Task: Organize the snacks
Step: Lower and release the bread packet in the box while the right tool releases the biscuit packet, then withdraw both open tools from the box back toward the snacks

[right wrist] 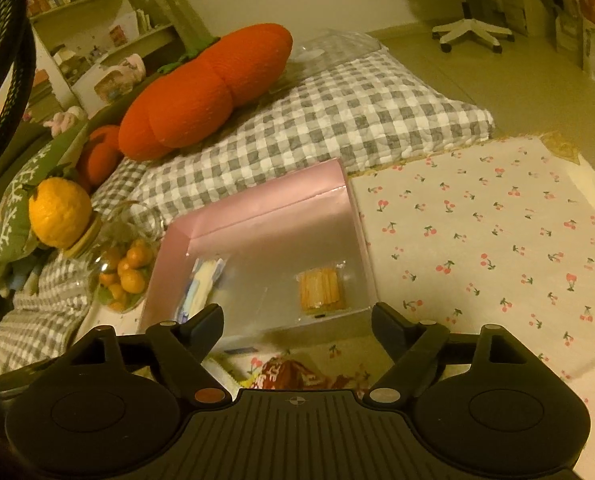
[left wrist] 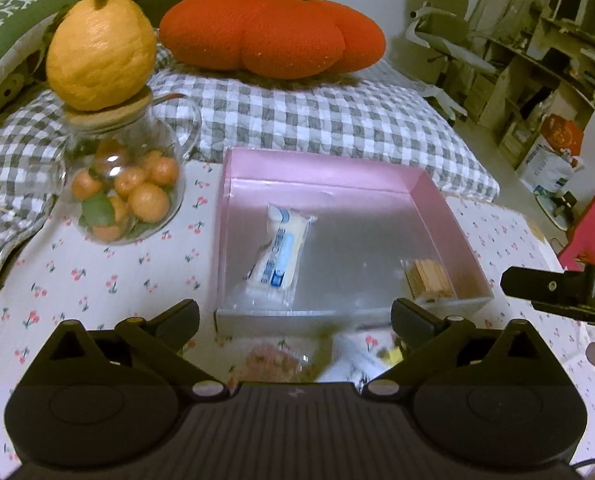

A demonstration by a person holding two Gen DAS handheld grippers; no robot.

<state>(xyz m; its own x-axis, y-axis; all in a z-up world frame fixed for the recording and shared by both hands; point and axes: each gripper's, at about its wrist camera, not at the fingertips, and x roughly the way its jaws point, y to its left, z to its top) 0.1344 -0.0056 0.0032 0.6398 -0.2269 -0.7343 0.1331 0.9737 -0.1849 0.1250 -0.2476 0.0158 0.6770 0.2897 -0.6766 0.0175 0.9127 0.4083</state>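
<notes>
A pink box (left wrist: 321,168) with a silver floor sits on the cherry-print cloth. Inside lie a white and blue wrapped snack (left wrist: 279,254) on the left and a clear pack of crackers (left wrist: 429,280) at the near right corner. My left gripper (left wrist: 293,314) hangs open just before the box's near wall, nothing between its fingers. Under it lie blurred loose snacks, one pinkish (left wrist: 273,360). In the right wrist view the same box (right wrist: 257,200) holds the wrapped snack (right wrist: 201,284) and crackers (right wrist: 321,290). My right gripper (right wrist: 297,320) is open and empty above a red wrapped snack (right wrist: 293,374).
A glass jar of small oranges (left wrist: 125,196) with a big orange fruit (left wrist: 101,52) on its lid stands left of the box. Behind lie a checked quilt (left wrist: 337,112) and an orange pumpkin cushion (left wrist: 273,28). Cherry-print cloth (right wrist: 477,240) spreads to the right.
</notes>
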